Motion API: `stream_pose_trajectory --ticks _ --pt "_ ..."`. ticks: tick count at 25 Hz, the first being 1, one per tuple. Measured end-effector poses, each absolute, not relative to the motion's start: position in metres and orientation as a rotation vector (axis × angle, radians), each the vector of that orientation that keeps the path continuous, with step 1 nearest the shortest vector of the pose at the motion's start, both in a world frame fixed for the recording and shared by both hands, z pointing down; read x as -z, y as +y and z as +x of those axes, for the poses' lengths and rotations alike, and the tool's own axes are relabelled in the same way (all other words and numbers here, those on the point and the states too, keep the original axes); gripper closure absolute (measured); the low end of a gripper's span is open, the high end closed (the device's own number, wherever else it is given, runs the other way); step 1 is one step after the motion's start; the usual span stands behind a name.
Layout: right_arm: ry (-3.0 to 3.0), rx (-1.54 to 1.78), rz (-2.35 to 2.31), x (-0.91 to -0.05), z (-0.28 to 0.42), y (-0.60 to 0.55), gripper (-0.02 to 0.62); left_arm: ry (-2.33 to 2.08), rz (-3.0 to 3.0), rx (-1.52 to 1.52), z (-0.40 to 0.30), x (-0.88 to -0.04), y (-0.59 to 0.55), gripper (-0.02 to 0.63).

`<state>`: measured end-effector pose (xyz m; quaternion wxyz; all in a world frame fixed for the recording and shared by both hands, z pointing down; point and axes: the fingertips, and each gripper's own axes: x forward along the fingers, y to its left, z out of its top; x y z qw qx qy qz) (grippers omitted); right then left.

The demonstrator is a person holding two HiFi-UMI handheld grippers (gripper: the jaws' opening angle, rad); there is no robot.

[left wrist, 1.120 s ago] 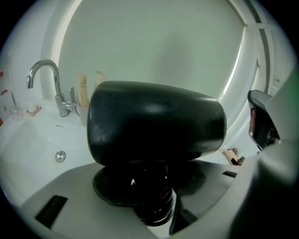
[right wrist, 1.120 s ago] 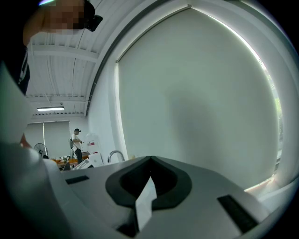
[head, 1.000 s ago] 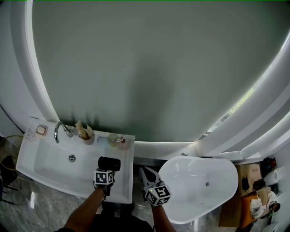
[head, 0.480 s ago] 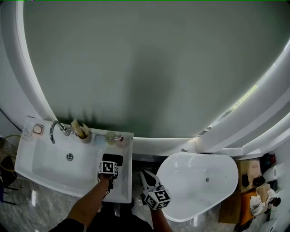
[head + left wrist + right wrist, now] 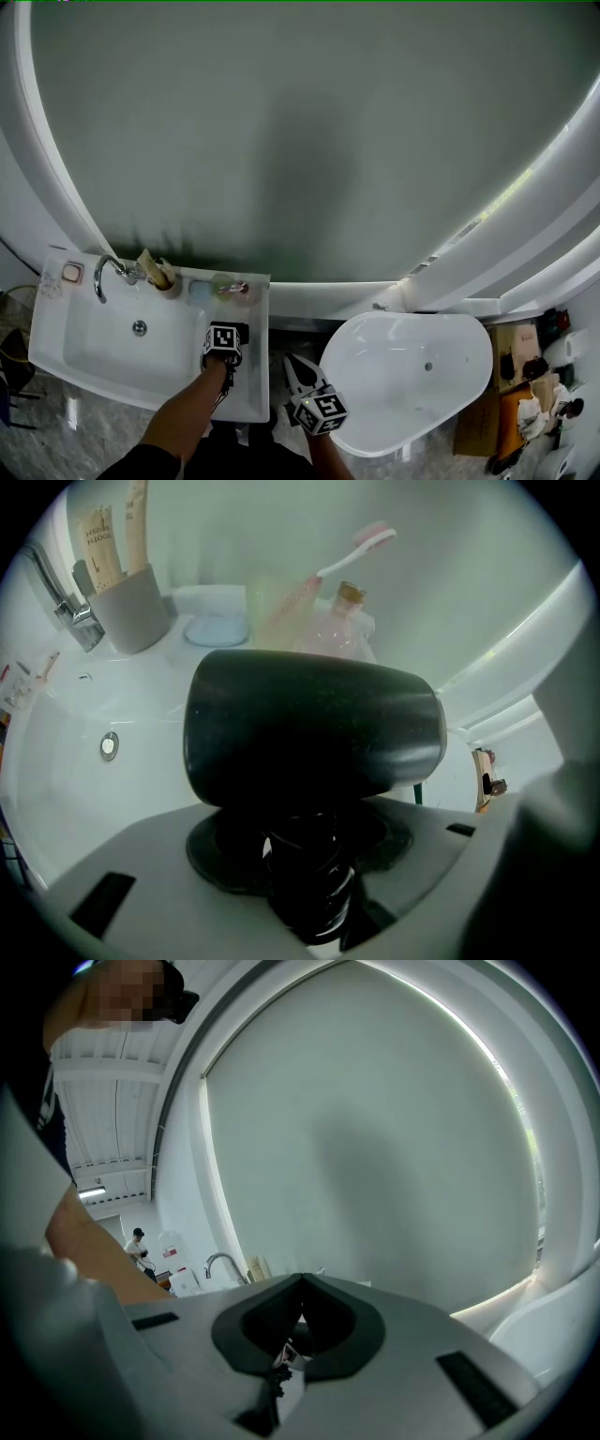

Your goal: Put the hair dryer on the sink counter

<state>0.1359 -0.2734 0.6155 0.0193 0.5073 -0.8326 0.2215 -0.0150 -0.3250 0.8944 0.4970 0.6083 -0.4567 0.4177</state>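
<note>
The black hair dryer [image 5: 309, 728] fills the left gripper view, its barrel lying crosswise. My left gripper [image 5: 302, 855] is shut on its handle, where the coiled cord is wound. In the head view the left gripper [image 5: 223, 339] holds the hair dryer [image 5: 238, 328] over the right part of the white sink counter [image 5: 255, 375]. Whether the dryer touches the counter I cannot tell. My right gripper [image 5: 291, 362] hangs between the sink and the bathtub, shut and with nothing in it; in its own view the right gripper [image 5: 302, 1281] points at the wall.
Along the counter's back stand a faucet [image 5: 64, 597], a grey cup of tubes [image 5: 131, 607], a blue soap dish [image 5: 216, 628], and a small bottle [image 5: 343, 621] beside a pink toothbrush [image 5: 358, 547]. The basin drain [image 5: 110, 746] lies to the left. A white bathtub [image 5: 412, 384] stands to the right.
The left gripper has carried the hair dryer a little farther in over the sink's right side. The right gripper has stayed shut beside the tub. The head view has shifted slightly.
</note>
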Motion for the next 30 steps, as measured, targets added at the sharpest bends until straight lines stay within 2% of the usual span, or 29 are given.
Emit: stream_pose_trajectory --ticks 30 --pt "-2.508 -0.784 1.632 -0.638 0.164 -0.255 0.566 -1.172 1.397 -1.187 -0.009 -0.908 -0.325 0.397"
